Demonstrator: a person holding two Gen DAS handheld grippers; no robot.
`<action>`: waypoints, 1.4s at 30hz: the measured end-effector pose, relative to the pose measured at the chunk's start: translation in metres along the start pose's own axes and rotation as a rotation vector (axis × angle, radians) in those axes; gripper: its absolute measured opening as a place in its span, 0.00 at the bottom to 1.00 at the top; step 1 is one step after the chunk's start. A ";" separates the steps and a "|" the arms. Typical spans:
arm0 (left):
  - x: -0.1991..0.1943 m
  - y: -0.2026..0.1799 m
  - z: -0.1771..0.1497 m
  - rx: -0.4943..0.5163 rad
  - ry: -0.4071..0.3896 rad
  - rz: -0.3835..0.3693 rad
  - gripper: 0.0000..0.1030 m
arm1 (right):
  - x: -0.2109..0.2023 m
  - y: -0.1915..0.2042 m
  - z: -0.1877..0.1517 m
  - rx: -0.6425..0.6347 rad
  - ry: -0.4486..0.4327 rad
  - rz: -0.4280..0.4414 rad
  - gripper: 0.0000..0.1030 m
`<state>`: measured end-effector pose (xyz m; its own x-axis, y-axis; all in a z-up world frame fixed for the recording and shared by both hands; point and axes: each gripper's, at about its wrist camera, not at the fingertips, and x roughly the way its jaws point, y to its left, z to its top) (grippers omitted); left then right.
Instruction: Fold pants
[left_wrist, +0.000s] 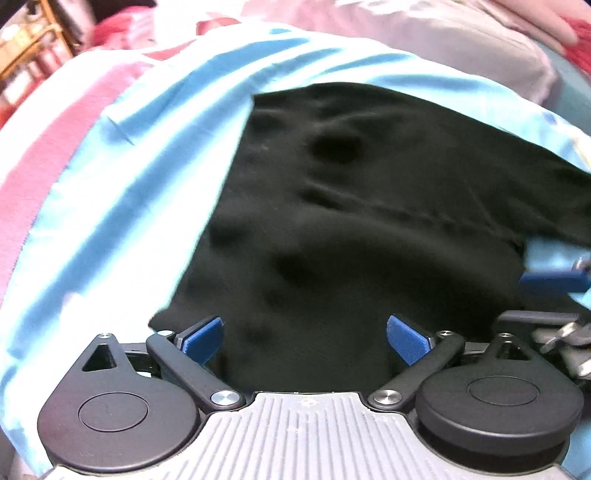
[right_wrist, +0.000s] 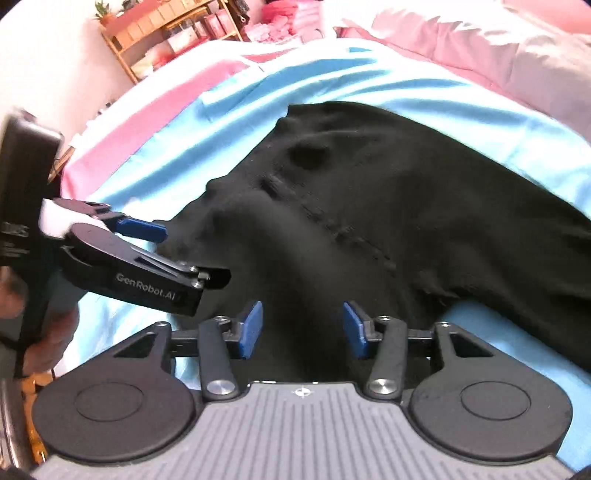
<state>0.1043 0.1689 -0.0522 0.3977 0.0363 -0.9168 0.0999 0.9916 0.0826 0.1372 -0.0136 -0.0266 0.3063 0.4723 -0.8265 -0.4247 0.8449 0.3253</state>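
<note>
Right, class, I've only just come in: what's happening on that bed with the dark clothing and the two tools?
A person is folding black pants spread over a light blue sheet on a bed, working with hand-held tongs in each hand. The left tongs and the right tongs are both open, poised over the near edge of the fabric, gripping nothing. In the right view, the left tool reaches in from the side. The pants lie rumpled, with no neat fold visible yet.

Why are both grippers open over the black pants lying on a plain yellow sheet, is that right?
Not quite. The sheet under the black pants is light blue, not yellow, with pink bedding beside it; the right wrist view shows this clearly. The rest holds: the left gripper and the right gripper both have their jaws spread apart over the dark cloth.
</note>
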 end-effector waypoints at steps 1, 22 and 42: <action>0.012 0.001 0.002 0.003 0.029 0.031 1.00 | 0.015 0.002 -0.001 0.008 0.041 -0.003 0.42; 0.003 0.049 -0.042 -0.115 0.001 0.019 1.00 | 0.111 0.062 0.070 -0.461 -0.056 0.102 0.18; 0.005 0.048 -0.044 -0.106 -0.007 -0.003 1.00 | 0.112 0.014 0.144 -0.343 -0.144 -0.045 0.49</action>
<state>0.0712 0.2221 -0.0695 0.4042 0.0328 -0.9141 0.0041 0.9993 0.0377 0.2887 0.0872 -0.0485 0.4373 0.4882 -0.7553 -0.6618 0.7434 0.0973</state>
